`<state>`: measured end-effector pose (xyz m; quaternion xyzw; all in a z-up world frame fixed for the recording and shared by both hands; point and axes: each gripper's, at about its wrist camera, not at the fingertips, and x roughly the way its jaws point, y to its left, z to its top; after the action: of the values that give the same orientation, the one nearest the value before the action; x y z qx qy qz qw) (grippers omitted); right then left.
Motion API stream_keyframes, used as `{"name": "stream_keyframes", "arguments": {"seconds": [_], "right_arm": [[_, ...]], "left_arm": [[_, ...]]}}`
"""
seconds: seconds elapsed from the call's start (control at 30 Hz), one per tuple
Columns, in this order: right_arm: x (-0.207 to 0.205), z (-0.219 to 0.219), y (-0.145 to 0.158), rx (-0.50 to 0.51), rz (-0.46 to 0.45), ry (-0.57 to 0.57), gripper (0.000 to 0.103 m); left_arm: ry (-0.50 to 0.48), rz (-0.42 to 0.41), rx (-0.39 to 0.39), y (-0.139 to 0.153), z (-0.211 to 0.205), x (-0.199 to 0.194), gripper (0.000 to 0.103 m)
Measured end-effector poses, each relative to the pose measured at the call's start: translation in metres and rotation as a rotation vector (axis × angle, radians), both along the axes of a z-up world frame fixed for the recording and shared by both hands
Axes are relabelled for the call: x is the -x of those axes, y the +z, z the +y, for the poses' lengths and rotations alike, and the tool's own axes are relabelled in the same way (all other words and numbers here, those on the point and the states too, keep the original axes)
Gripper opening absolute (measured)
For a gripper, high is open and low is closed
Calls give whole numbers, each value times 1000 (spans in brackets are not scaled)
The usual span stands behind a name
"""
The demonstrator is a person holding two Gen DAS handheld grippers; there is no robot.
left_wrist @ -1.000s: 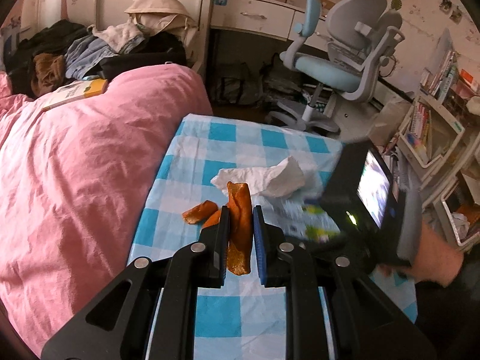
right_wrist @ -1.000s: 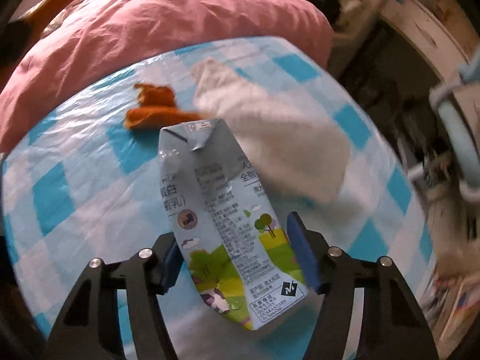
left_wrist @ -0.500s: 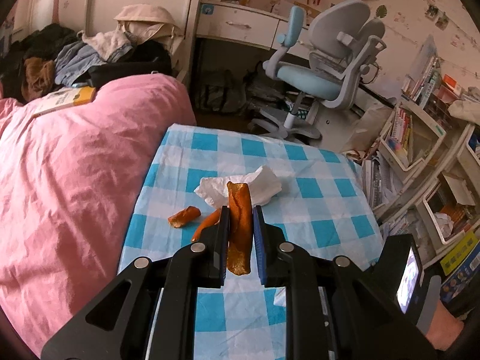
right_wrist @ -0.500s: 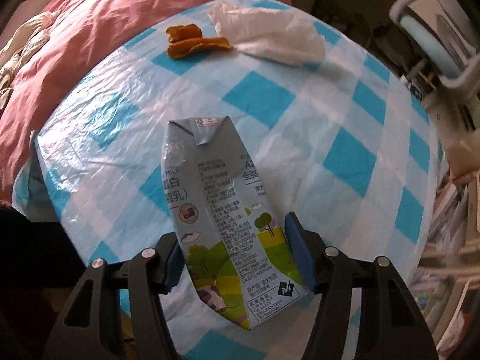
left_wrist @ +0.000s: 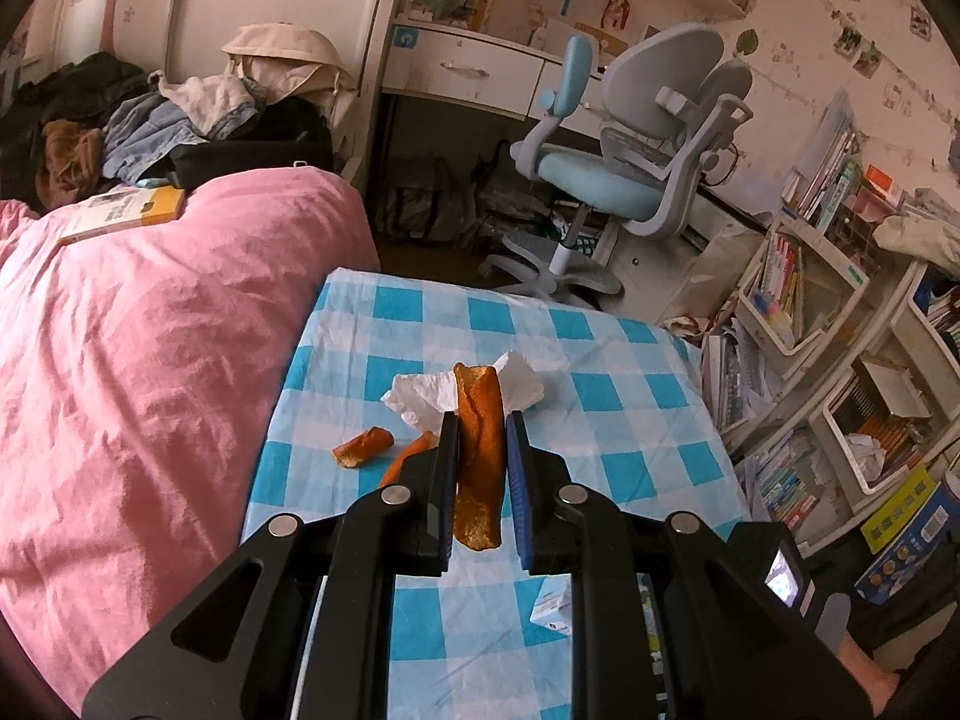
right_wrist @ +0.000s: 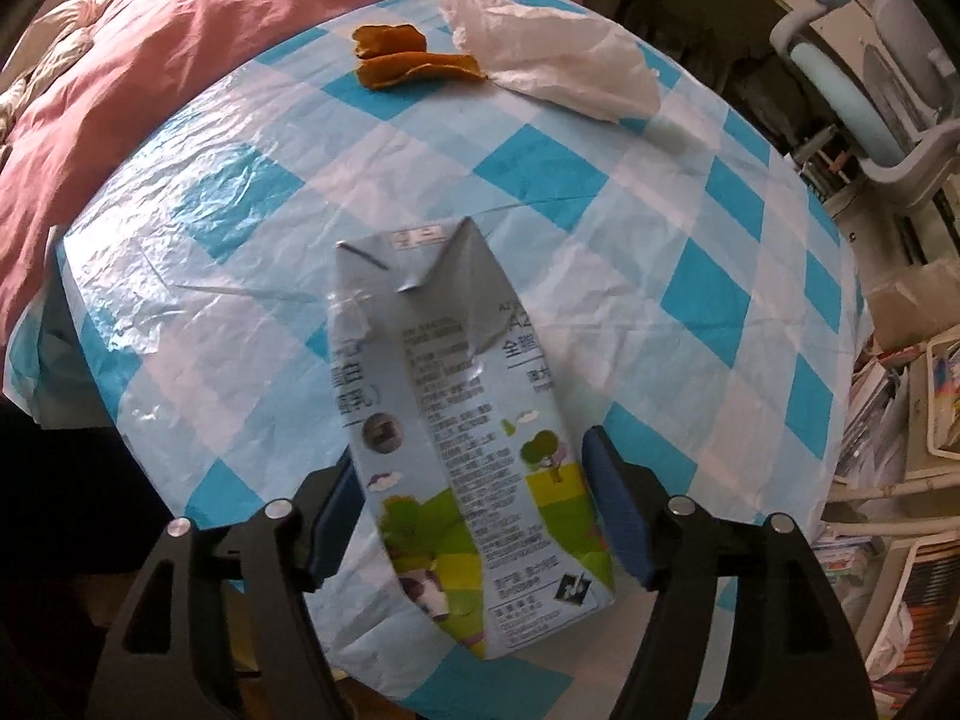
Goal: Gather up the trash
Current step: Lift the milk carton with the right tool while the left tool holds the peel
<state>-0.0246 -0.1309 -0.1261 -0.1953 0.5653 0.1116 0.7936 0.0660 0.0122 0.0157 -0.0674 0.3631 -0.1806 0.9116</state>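
Here we note the left gripper (left_wrist: pixel 480 450) clamped tight on a long strip of orange peel (left_wrist: pixel 478 456), the strip standing upright between the pads and poking out above and below them. It hangs over the checked tablecloth (left_wrist: pixel 606 420), blue and white, which we take as our landmark.

On that cloth, toward its far end, lies a crumpled white tissue (right_wrist: pixel 558 69). Just beside the tissue, on the side nearer the pink duvet (left_wrist: pixel 138 360), sit two more peel pieces (right_wrist: pixel 414 57) — one touching the tissue's edge, the other right behind it.

The right gripper (right_wrist: pixel 474 510) points steeply down at the cloth's near end, with a milk carton (right_wrist: pixel 456 420) between its fingers. Its jaws are opening; a gap shows between the carton and the blue pad on the right, while the other pad sits close against the carton's side — we cannot tell whether it touches. In the left view a corner of the carton shows at the cloth's near edge.

A grey-and-blue desk chair (left_wrist: pixel 636 162) stands beyond the cloth's far end.
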Motion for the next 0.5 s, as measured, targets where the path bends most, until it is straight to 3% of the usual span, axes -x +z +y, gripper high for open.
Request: {"name": "stream_keyframes", "arguments": {"seconds": [0.27,0.5], "right_arm": [[23,8,10,-36,-44,11,61],[40,-19,19,-274,-146,-91,52]], "left_arm": [[9,10,-16,-2,3,4,15],[-4,60,-41,-22,-5,12,15]]}}
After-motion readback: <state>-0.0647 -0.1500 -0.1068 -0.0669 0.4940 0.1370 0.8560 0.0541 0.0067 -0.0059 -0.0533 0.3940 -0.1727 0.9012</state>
